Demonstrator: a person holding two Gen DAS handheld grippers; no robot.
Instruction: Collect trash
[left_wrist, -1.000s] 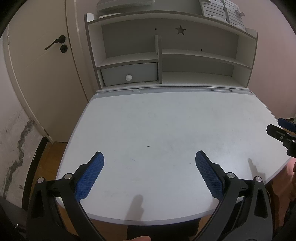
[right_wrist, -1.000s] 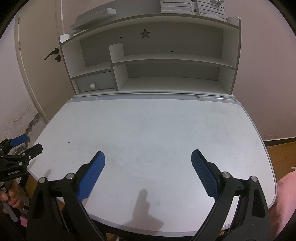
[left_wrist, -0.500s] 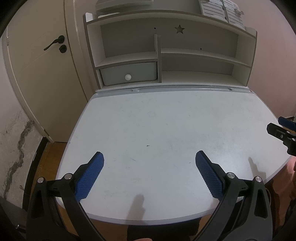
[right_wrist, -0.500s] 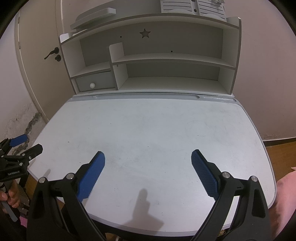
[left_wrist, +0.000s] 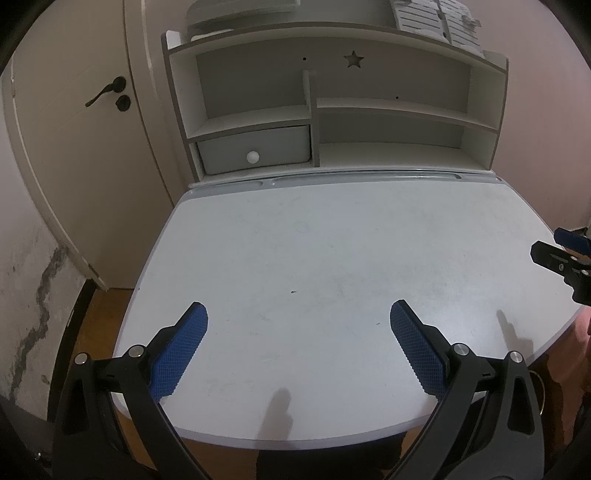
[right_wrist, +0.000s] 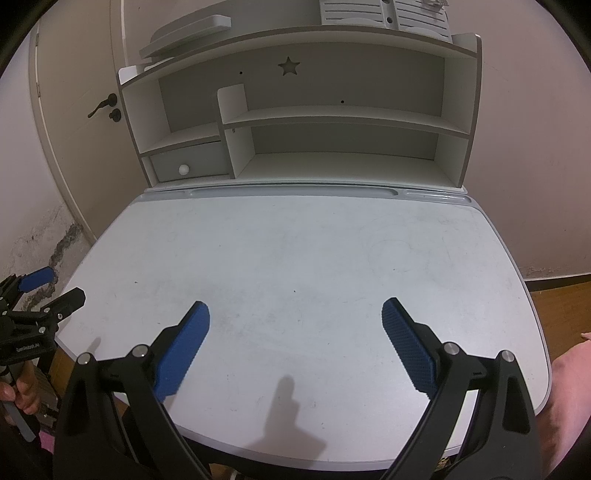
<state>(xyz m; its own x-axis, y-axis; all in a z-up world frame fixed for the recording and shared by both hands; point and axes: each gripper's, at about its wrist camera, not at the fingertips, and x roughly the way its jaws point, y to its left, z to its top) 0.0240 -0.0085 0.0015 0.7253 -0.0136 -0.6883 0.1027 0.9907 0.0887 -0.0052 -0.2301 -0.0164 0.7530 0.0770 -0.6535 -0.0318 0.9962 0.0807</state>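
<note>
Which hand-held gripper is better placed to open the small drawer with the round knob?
Left, probably. The left hand-held gripper is open and faces the drawer more directly; from the right hand-held gripper it sits far left.

Barely any change: perhaps a slight downward drift of the left gripper (left_wrist: 298, 316).

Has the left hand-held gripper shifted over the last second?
No. In the left wrist view, the left hand-held gripper keeps its open fingers framed the same against the desk and the drawer knob.
</note>
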